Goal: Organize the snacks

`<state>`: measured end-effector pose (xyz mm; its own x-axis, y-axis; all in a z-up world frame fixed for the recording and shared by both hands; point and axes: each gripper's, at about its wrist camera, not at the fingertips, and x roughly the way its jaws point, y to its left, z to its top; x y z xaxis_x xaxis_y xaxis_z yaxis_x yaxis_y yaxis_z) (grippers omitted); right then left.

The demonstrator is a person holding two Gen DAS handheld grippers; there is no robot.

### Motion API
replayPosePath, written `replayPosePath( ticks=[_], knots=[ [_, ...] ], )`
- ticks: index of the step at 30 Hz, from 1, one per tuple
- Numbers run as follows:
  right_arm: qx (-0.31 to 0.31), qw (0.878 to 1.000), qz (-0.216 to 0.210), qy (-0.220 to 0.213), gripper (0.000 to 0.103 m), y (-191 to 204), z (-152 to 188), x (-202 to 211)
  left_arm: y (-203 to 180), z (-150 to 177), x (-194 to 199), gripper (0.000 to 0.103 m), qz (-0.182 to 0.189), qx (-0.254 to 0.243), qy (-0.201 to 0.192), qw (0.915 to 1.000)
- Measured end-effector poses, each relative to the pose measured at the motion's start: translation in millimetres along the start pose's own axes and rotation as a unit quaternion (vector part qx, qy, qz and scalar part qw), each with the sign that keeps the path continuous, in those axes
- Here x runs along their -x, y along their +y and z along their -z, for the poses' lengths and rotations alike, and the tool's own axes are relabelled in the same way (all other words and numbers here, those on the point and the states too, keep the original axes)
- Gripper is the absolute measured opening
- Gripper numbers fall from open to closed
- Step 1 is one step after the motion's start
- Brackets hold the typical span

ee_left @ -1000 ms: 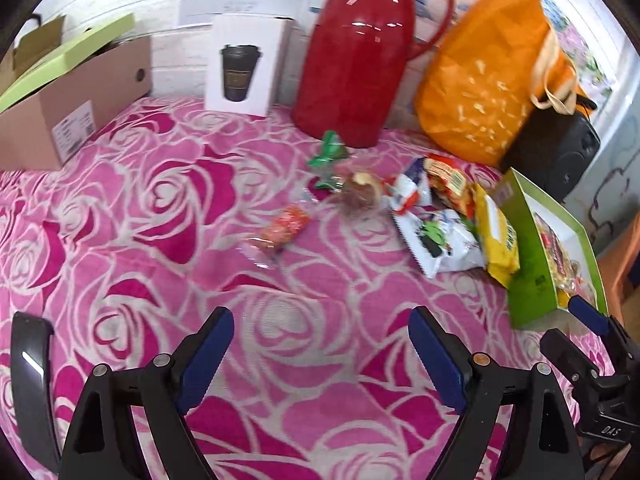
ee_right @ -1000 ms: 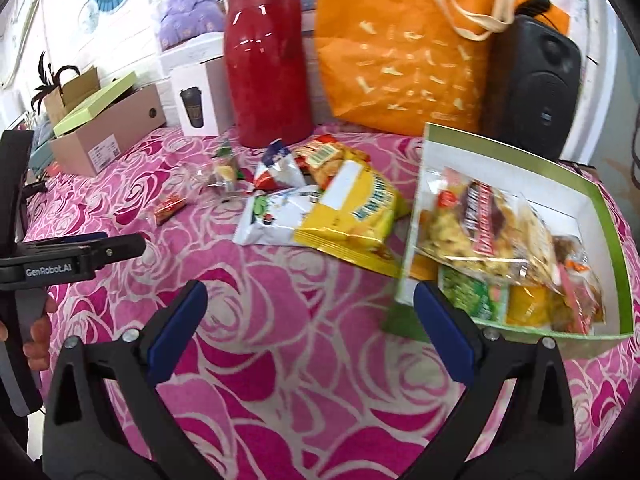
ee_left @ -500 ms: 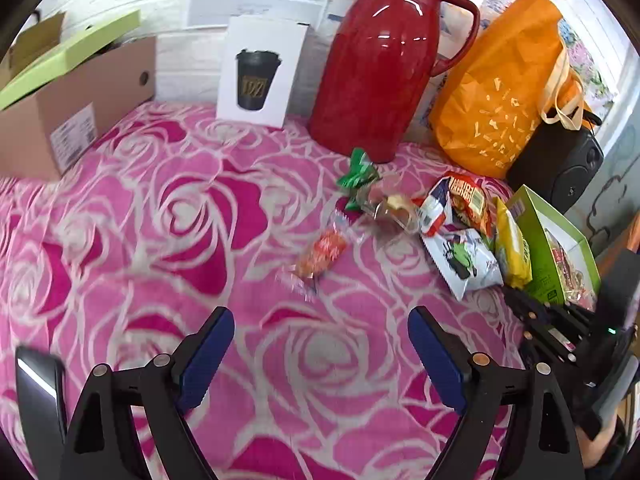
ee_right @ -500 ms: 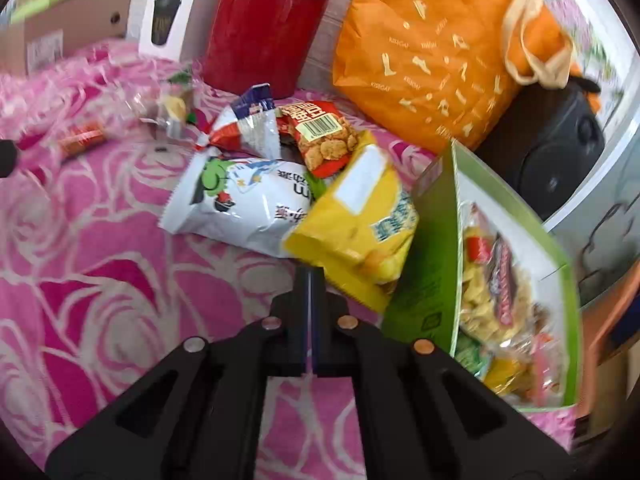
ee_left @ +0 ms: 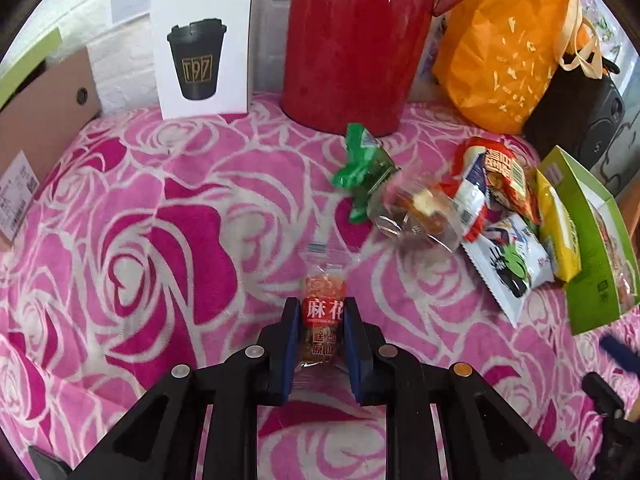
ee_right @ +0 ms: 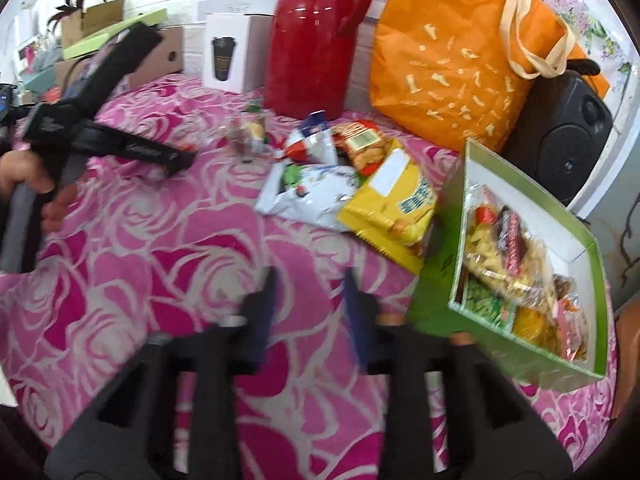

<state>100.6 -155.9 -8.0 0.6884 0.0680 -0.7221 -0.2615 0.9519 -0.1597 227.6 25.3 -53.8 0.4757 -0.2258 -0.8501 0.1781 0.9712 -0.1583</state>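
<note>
Left gripper fingers are clamping the slick snack packet; it's risking slipping out. Right gripper fingers are sitting apart, empty, beside the green box.

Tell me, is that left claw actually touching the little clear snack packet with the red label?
Touching. In the left wrist view, the left gripper has its blue pads pressed against both sides of the red-label snack packet, with no gap showing.
</note>
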Motion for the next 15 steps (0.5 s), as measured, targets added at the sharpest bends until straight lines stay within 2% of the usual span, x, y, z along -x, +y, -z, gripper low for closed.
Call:
replayPosePath(
  ticks=[1,6,10,11,12,13,14,15],
  knots=[
    [0.007,1.0,0.019,-0.009,0.058,0,-3,-4,1,1,3,0.02,0.005,0.002,-0.001,1.0],
    [0.071,0.992,0.1,-0.013,0.058,9,-15,-36,-7,21,47,0.02,0.046,0.015,-0.034,0.9982],
    [0.126,0.976,0.176,-0.004,0.055,12,-15,-69,-14,33,66,0.02,0.056,0.008,-0.045,0.9974],
    [0.13,0.974,0.187,-0.002,0.045,10,-14,-73,-16,35,68,0.02,0.055,0.005,-0.047,0.9973],
    [0.124,0.975,0.183,-0.003,0.022,7,-12,-72,-18,38,70,0.02,0.051,0.002,-0.048,0.9975],
    [0.107,0.98,0.166,-0.009,0.012,2,-10,-64,-19,36,69,0.02,0.05,0.001,-0.048,0.9976],
    [0.092,0.985,0.145,-0.014,0.007,-3,-10,-56,-18,38,69,0.02,0.052,0.003,-0.044,0.9977],
    [0.078,0.989,0.125,-0.016,0.007,-6,-9,-47,-18,39,69,0.02,0.054,0.006,-0.04,0.9977]
  ],
)
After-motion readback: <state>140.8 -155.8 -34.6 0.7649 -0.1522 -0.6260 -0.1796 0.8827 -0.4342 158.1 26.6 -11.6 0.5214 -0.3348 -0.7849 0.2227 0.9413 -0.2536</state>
